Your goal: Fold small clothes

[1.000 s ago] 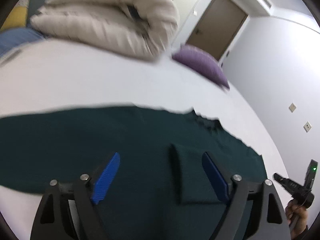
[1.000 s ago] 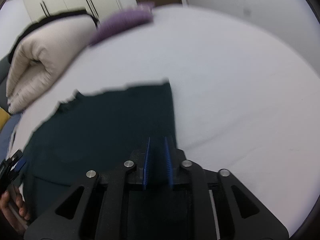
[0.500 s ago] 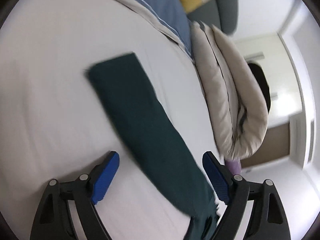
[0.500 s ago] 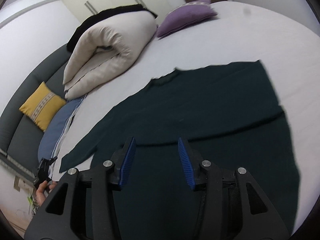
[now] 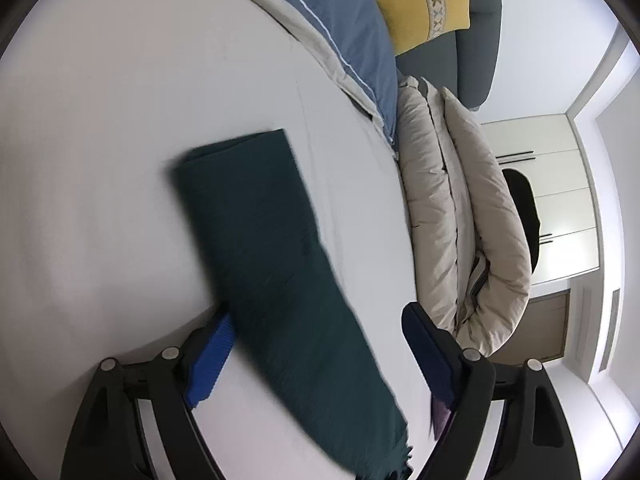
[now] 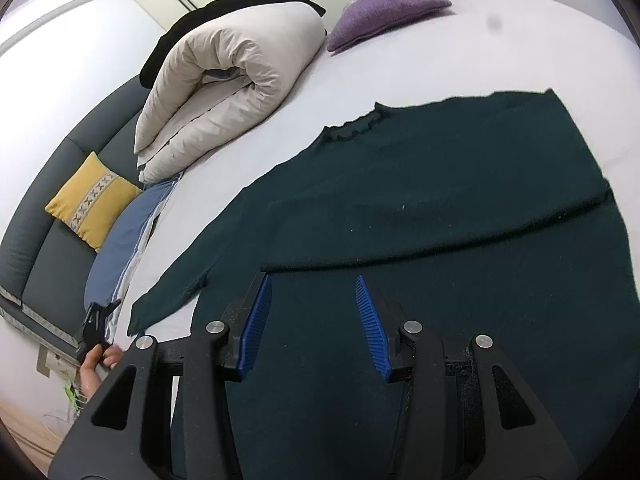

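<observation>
A dark green sweater (image 6: 440, 200) lies flat on the white bed (image 6: 500, 52), one sleeve folded across its body. Its other sleeve (image 5: 272, 260) stretches out straight over the sheet. My left gripper (image 5: 320, 352) straddles this sleeve near the shoulder end, and its jaws are closing. The cloth runs between them, and the pads do not press on it. My right gripper (image 6: 314, 320) hovers open over the sweater's lower body with nothing between its blue pads. In the right wrist view, the left gripper (image 6: 98, 320) and the hand (image 6: 94, 368) holding it show small beyond the sleeve's cuff.
A rolled beige duvet (image 6: 224, 92) lies along the far side of the bed, with a purple cushion (image 6: 388, 4) beside it. A blue pillow (image 6: 116, 256) and a yellow cushion (image 6: 94, 200) rest against the grey headboard (image 6: 48, 248). White wardrobes (image 5: 560, 208) stand behind.
My right gripper let go of the folded sleeve, opened and drew back over the body. My left gripper rolled and swung over to the outstretched sleeve, which now lies between its jaws.
</observation>
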`<state>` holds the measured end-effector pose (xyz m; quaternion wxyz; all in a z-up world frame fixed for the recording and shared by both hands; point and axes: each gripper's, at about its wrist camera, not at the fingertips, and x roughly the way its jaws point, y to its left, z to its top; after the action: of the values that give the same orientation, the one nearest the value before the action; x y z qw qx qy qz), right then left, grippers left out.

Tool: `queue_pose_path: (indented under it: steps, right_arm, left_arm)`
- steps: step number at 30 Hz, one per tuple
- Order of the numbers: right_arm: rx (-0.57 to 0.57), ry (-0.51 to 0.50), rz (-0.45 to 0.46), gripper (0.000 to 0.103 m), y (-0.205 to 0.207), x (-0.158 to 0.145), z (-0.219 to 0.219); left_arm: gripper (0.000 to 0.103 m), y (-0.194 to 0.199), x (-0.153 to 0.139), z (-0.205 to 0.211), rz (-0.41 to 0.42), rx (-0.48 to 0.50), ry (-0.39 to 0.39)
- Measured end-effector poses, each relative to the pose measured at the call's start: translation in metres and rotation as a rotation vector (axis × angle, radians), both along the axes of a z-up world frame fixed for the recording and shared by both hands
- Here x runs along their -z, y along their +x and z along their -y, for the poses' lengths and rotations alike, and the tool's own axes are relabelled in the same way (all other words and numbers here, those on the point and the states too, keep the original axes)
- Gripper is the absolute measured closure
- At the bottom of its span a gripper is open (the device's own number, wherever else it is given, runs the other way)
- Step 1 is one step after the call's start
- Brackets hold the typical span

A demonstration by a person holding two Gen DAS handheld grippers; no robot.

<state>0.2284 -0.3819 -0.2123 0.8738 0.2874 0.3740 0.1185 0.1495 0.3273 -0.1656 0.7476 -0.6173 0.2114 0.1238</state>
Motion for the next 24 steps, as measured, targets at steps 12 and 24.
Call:
queue_pose_path:
  steps: [12, 24]
  right_arm:
    - [0.061, 0.024, -0.019, 0.061, -0.003, 0.023, 0.04]
    - [0.215, 0.094, -0.002, 0.061, -0.046, 0.036, 0.126]
  left_arm:
    - [0.094, 0.042, -0.08, 0.059, -0.025, 0.194, 0.471]
    - [0.094, 0.079, -0.133, 0.436, 0.089, 0.825, 1.355]
